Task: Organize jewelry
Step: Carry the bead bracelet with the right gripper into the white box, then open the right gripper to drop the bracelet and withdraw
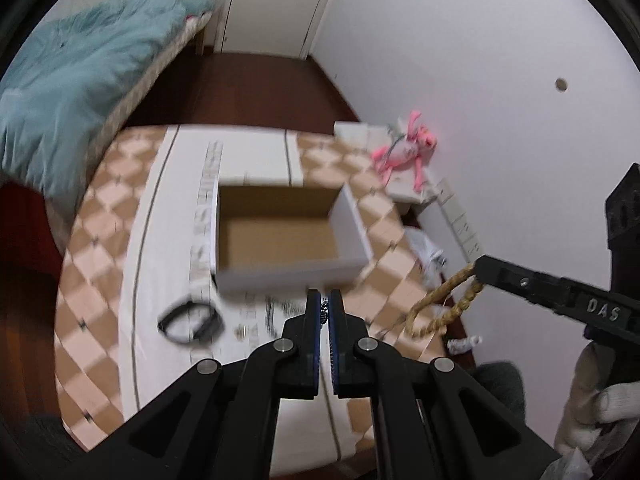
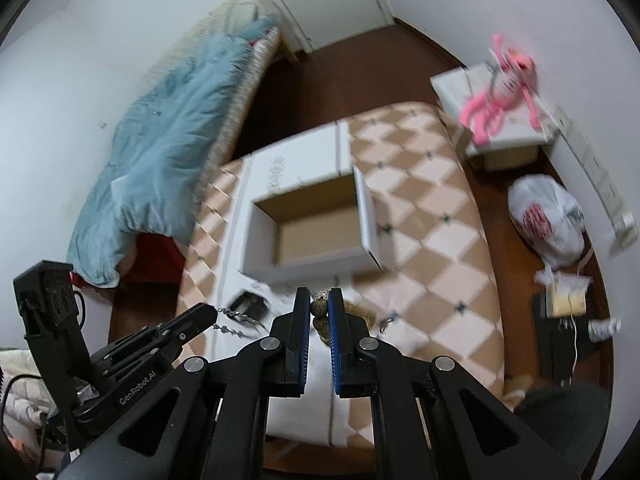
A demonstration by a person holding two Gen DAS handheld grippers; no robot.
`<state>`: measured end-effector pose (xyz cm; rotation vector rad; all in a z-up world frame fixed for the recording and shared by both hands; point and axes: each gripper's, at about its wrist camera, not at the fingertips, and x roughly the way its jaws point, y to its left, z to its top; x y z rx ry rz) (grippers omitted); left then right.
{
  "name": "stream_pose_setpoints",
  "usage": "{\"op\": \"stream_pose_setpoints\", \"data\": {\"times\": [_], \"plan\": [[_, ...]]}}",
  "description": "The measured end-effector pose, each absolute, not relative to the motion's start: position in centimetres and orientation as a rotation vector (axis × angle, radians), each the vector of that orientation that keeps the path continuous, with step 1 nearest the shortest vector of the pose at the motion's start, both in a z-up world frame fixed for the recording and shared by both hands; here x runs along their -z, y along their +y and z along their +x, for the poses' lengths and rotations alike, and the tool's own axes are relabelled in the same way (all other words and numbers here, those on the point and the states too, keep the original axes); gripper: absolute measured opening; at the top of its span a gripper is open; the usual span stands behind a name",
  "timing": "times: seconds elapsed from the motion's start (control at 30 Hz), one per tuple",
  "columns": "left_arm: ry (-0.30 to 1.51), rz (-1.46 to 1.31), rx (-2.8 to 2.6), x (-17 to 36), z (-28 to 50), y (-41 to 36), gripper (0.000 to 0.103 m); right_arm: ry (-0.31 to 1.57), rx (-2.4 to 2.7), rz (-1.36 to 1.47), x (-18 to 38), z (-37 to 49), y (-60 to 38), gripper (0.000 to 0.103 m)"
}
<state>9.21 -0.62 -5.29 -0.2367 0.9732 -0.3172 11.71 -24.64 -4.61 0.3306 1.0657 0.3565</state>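
An open white cardboard box (image 1: 280,232) with a brown inside stands on the checkered table (image 1: 100,280); it also shows in the right wrist view (image 2: 316,224). My left gripper (image 1: 325,304) is shut on a thin silver chain (image 1: 325,310), held above the table just before the box; the chain hangs from it in the right wrist view (image 2: 236,320). My right gripper (image 2: 320,304) is shut on a braided gold necklace (image 2: 320,307), which hangs as a loop in the left wrist view (image 1: 444,304). A black bracelet (image 1: 188,322) lies on the table left of the box.
A bed with a blue blanket (image 1: 80,80) is at the left. A pink plush toy (image 2: 500,88) lies on a white box by the wall. A white plastic bag (image 2: 548,220) sits on the dark floor at right.
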Motion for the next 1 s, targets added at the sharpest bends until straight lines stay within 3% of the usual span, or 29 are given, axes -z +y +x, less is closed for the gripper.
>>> {"op": "stream_pose_setpoints", "data": {"times": [0.17,0.4,0.9,0.97,1.0], "plan": [[0.915,-0.21,0.309,2.3,13.4,0.1,0.001,1.019,-0.38,0.294,1.8,15.6,-23.2,0.009],[0.973,-0.244,0.297,4.3,19.5,1.4,0.001,1.035,-0.379,0.233,1.2,21.8,-20.5,0.009],[1.182,-0.249,0.195,10.7,25.9,1.5,0.004,1.316,-0.352,0.175,12.3,29.1,-17.9,0.01],[1.19,-0.195,0.149,11.3,26.2,1.5,0.007,1.341,-0.342,0.17,13.5,29.2,-18.0,0.019],[1.194,-0.164,0.124,11.5,26.2,1.6,0.015,1.343,-0.339,0.165,13.8,29.1,-18.0,0.025]]}}
